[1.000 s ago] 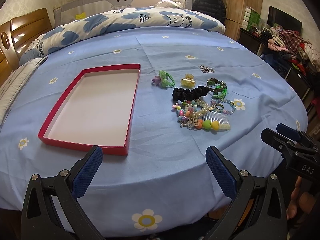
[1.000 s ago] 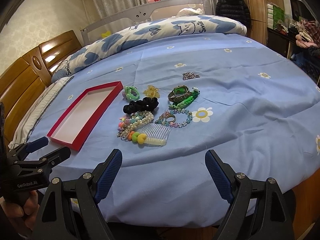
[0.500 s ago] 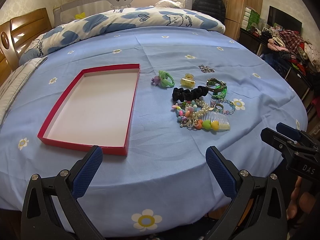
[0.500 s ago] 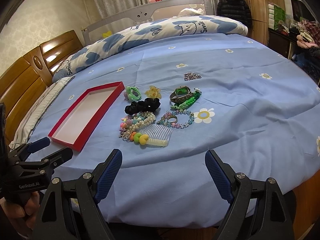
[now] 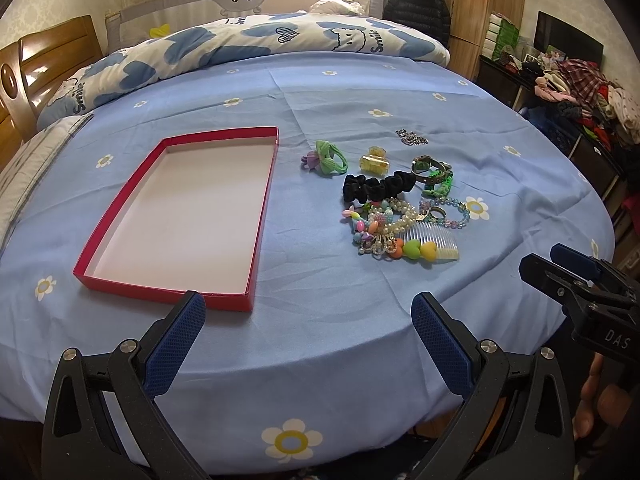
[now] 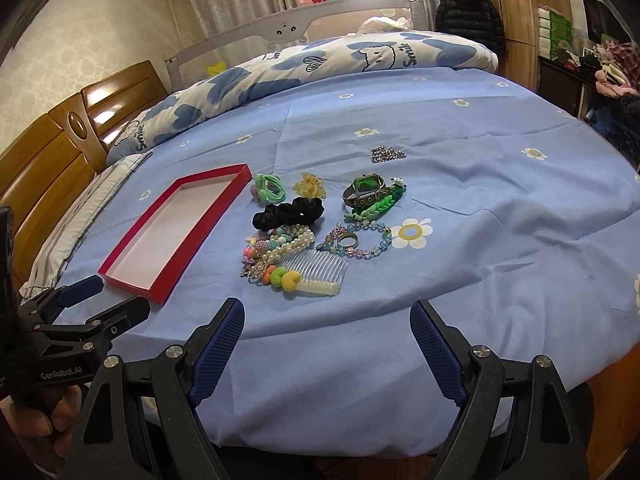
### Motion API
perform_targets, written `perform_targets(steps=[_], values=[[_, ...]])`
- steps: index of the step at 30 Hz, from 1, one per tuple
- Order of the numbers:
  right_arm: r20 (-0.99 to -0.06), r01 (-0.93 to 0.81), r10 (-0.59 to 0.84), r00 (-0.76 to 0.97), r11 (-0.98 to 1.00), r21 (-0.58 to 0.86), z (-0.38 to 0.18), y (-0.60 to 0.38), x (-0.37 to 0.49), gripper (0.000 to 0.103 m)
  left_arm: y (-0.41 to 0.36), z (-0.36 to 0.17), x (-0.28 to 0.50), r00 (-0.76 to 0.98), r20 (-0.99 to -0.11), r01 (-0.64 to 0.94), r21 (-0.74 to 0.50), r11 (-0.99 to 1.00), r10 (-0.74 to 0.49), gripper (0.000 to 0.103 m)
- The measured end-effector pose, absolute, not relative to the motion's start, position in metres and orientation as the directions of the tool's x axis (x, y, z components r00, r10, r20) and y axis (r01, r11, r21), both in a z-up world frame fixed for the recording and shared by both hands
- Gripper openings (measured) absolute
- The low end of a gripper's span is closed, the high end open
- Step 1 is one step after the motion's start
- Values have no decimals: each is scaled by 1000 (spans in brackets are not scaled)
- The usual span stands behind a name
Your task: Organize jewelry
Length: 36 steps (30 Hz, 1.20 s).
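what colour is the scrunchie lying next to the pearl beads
The scrunchie is black, ruffled and plain. It shows best in the right wrist view.

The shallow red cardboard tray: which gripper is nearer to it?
Left. The left gripper hangs just before the tray; the right gripper hangs beyond the jewelry pile.

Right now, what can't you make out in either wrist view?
- Small silver piece, both views: too small to identify.
- Bead pile: strands overlap, so no piece count.
- Ring: too small for detail.
- Red box, left view: left gripper finger hides part of its near wall.
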State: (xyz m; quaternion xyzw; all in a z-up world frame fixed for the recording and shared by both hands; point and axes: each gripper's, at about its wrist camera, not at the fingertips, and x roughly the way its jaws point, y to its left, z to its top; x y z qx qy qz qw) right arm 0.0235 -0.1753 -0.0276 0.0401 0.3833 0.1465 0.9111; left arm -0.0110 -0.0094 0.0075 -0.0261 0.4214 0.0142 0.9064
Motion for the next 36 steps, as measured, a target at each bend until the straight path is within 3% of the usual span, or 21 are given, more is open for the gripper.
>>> perform_targets(steps=[28,36], values=[[-692,-203,328,643,944,259,-35,-194,65,86,11,7,47,604,-796,-62,-103,993,-45,103],[-691,-190,330,643,943,273,-31,-201,94,65,16,11,79,595,-802,-62,-117,991,-57,100]])
